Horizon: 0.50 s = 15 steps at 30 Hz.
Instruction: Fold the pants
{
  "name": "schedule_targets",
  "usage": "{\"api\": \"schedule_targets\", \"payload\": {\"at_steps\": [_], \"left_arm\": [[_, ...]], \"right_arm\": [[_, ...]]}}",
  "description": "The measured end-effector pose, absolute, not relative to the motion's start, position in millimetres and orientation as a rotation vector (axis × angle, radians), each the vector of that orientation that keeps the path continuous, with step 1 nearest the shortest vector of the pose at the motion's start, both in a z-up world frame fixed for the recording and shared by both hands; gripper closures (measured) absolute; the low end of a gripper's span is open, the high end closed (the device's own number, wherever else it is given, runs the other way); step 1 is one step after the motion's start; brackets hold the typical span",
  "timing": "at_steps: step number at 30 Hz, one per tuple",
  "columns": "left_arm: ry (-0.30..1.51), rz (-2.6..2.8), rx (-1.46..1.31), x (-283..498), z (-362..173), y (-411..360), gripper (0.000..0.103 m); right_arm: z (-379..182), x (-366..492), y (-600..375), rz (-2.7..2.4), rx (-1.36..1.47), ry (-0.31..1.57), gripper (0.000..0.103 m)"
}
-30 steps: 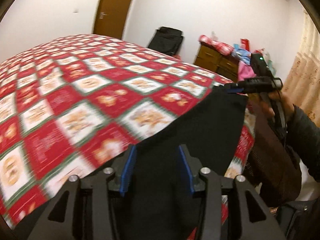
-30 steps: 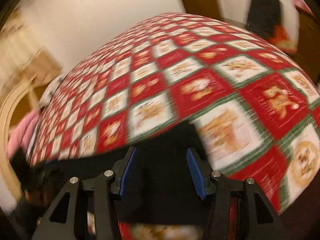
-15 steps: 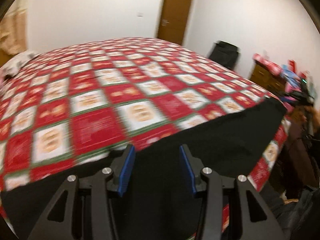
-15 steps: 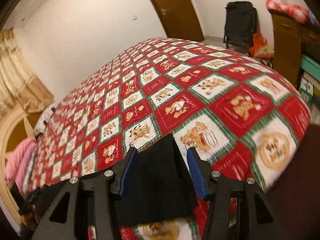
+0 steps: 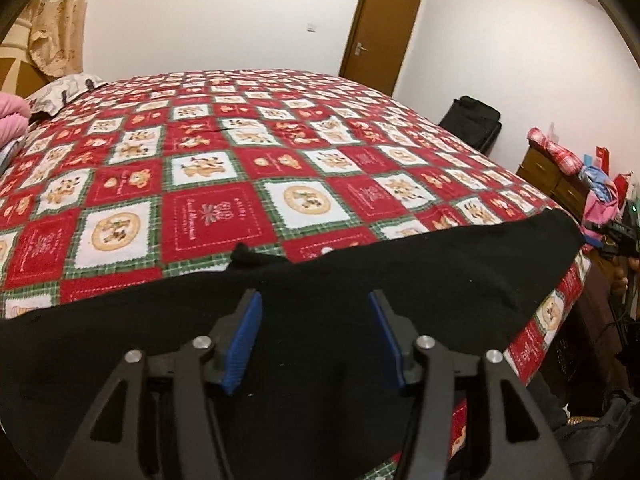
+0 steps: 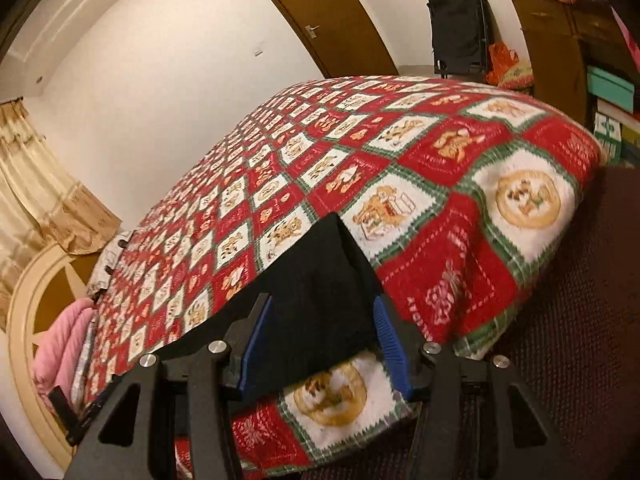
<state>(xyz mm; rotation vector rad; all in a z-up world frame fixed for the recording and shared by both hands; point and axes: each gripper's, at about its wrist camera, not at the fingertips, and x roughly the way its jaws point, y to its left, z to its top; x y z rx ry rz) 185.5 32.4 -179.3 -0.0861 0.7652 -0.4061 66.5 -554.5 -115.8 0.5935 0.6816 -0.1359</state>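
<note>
Black pants (image 5: 360, 280) lie spread flat along the near edge of the bed, over the red patchwork quilt (image 5: 224, 184). In the left wrist view my left gripper (image 5: 316, 336) is open and empty just above the pants' middle. In the right wrist view my right gripper (image 6: 320, 340) is open and empty over the pants' end (image 6: 320, 272) near the bed corner, where the cloth hangs slightly over the edge. The right gripper also shows far right in the left wrist view (image 5: 620, 236).
A pink pillow (image 5: 12, 116) lies at the bed's head. A wooden dresser (image 5: 552, 172) with clutter and a black bag (image 5: 476, 120) stand past the bed's foot. A brown door (image 5: 380, 28) is in the back wall. Dark carpet (image 6: 580, 340) lies beside the bed.
The pants have come down from being held up and now lie flat on the bed. Both grippers have let go and drawn back a little.
</note>
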Motion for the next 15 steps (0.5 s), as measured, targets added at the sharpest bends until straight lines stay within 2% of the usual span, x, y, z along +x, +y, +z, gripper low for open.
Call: {"api": "schedule_targets", "payload": {"at_steps": [6,9,10,11,12,15], "left_arm": [[0.794,-0.352,-0.115,181.3,-187.3,43.4,0.046],[0.802,-0.356,-0.114,180.6,-189.0,40.9,0.046],[0.805,-0.363,-0.113,181.0,-189.4,38.4,0.046],[0.807,-0.368,-0.111,181.1,-189.4,36.0,0.046],[0.807,-0.373,-0.108,181.2,-189.1,33.7,0.046],[0.805,-0.391,-0.110,180.1,-187.8,27.1,0.046]], "right_arm": [[-118.3,52.7,-557.6,-0.141,0.629,0.668,0.050],[-121.5,57.9,-550.2,-0.162,0.555,0.697,0.050],[-121.3,61.3,-550.0,-0.178,0.533,0.698,0.054],[-121.7,67.2,-551.6,-0.178,0.519,0.701,0.074],[-123.7,74.4,-555.6,-0.180,0.514,0.709,0.086],[-127.4,90.5,-570.9,-0.194,0.548,0.705,0.087]]}}
